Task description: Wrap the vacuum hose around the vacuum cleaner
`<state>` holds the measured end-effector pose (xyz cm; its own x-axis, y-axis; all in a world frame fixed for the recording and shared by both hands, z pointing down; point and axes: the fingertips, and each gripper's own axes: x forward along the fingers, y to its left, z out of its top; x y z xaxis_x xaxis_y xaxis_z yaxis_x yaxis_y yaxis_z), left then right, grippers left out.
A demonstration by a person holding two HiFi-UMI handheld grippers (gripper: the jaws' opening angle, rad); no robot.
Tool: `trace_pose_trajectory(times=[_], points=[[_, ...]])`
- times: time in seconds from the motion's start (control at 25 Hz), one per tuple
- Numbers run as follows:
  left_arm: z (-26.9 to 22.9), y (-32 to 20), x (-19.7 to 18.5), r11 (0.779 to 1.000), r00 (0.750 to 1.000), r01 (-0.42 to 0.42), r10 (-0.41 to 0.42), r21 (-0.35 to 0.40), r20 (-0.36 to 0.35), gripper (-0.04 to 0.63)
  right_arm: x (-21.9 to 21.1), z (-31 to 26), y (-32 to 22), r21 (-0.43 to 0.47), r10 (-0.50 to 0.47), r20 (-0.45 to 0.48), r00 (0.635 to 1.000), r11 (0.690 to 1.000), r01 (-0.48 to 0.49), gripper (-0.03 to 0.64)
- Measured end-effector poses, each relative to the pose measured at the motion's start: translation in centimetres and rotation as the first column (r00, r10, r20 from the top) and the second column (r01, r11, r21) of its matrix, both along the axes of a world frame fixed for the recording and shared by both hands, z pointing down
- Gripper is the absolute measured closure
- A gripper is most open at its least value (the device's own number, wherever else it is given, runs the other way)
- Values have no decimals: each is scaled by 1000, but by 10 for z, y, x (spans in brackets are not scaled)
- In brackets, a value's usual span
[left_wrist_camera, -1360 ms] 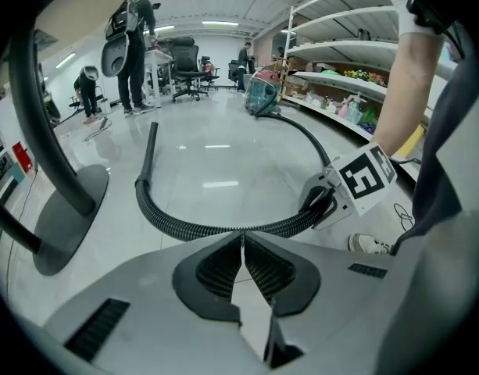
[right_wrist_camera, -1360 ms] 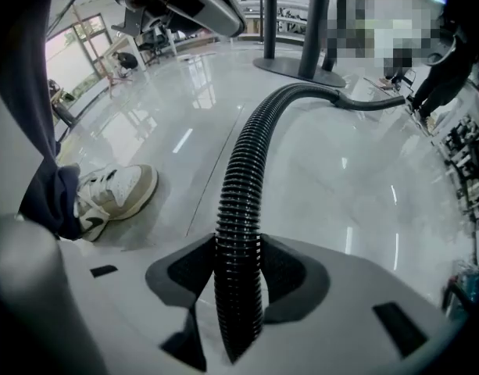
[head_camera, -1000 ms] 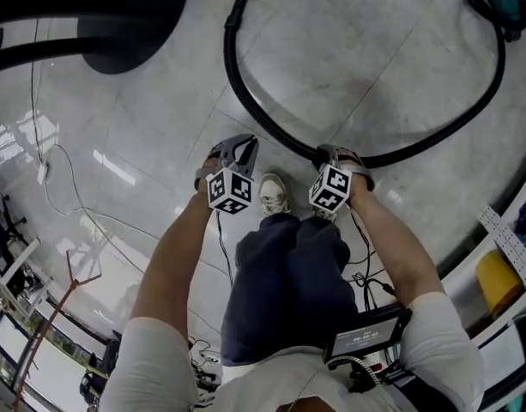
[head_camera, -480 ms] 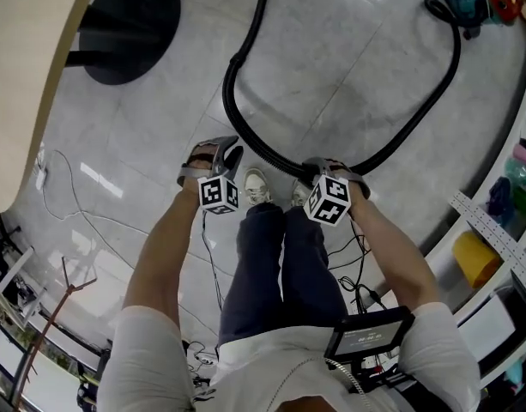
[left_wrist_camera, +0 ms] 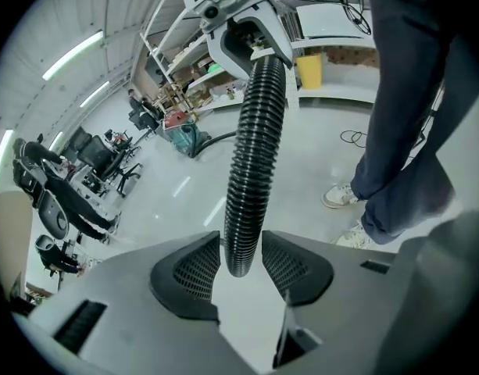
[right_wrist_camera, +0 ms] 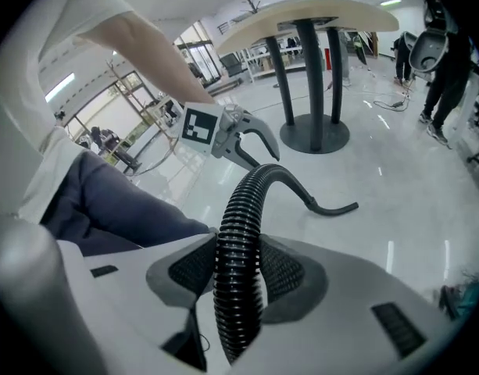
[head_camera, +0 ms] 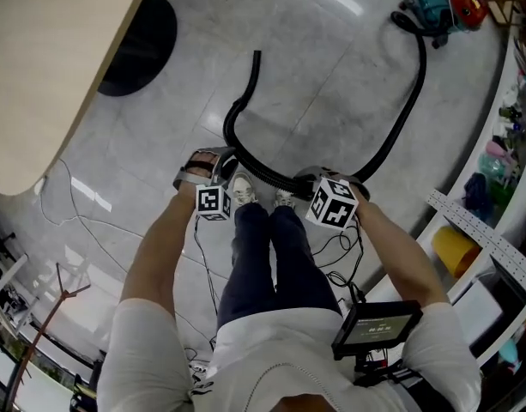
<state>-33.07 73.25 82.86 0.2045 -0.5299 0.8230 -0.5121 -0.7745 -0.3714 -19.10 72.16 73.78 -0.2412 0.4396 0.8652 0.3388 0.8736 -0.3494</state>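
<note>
Two grippers are meeting one black ribbed vacuum hose (head_camera: 408, 101) above a pale, glossy floor (head_camera: 331, 67). The right gripper (right_wrist_camera: 237, 268) is clamping the hose. Both of its meshed pads are pressing against the ribs, and the hose is running on beyond those jaws in a curve towards the other gripper. The left gripper (left_wrist_camera: 241, 260) has just been opening its jaws. They are standing apart with the hose sitting in the gap between the pads, and no squeeze is showing there. Past the left jaws the hose is bending back and trailing out to its free end (head_camera: 257, 57), which is lying on the floor ahead of them. From the right jaws the hose is sweeping away in a wide arc to the teal and red vacuum cleaner (head_camera: 438, 3), which is sitting well ahead of them and off to their outer side. The person's pale shoes (head_camera: 243, 187) are standing just behind the jaws, between the two grippers. A pale round table (head_camera: 48, 67) is showing well out to the outer side of the left jaws.
</note>
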Motion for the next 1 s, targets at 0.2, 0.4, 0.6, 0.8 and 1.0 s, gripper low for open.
trace_pose_trajectory(times=[0.2, 0.4, 0.6, 0.8, 1.0], points=[[-40, -1, 9, 1000, 999, 7, -6, 14, -37, 420, 5, -65, 0, -66, -30, 7, 1000, 997, 31, 445], [-88, 6, 23, 998, 997, -51, 54, 45, -60, 405, 8, -132, 5, -122, -74, 39, 996, 989, 78, 445], [-146, -9, 15, 993, 994, 30, -17, 118, -107, 407, 5, -197, -5, -138, -94, 78, 993, 985, 104, 445], [-218, -6, 12, 984, 983, 91, -63, 156, -174, 425, 16, -244, -13, -114, -87, 110, 990, 988, 99, 445], [-302, -1, 14, 979, 978, 74, -34, 190, -204, 428, 28, -292, -18, -88, -73, 152, 986, 992, 87, 445]])
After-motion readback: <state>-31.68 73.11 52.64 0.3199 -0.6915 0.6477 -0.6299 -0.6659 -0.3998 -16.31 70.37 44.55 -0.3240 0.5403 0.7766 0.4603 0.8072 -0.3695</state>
